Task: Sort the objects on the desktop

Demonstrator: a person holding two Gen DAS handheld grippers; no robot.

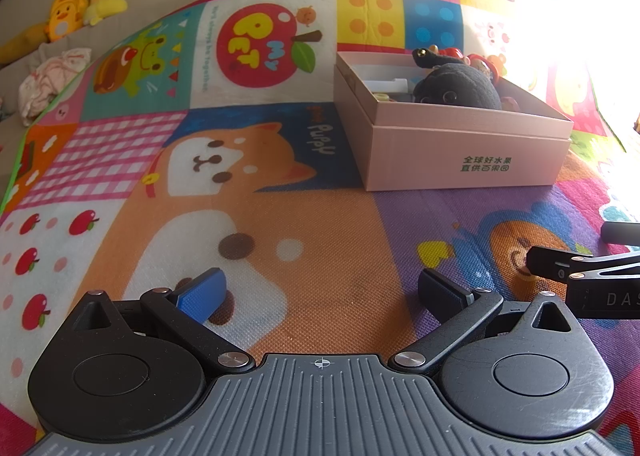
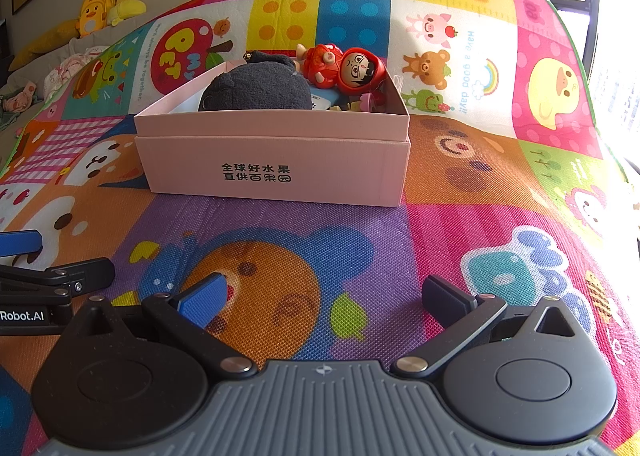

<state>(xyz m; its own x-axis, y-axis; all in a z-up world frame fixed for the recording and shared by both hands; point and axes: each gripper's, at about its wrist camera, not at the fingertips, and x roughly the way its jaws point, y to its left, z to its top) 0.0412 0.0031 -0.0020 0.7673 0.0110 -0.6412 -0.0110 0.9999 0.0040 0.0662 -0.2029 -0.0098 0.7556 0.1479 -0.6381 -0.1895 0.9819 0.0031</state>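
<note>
Pink box (image 2: 276,172) looked filled, mat before it bare; we held left gripper (image 1: 320,296) and right gripper (image 2: 322,298) wide, empty, and judged one last scan wise.

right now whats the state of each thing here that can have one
left gripper: fingers open, holding nothing
right gripper: fingers open, holding nothing
pink cardboard box: lid off, open on top, sitting on the mat, holding toys
dark grey plush toy: inside the box, rising above its rim
red hooded figurine: lying tilted on top of the box contents
colourful cartoon play mat: spread flat under the box
</note>
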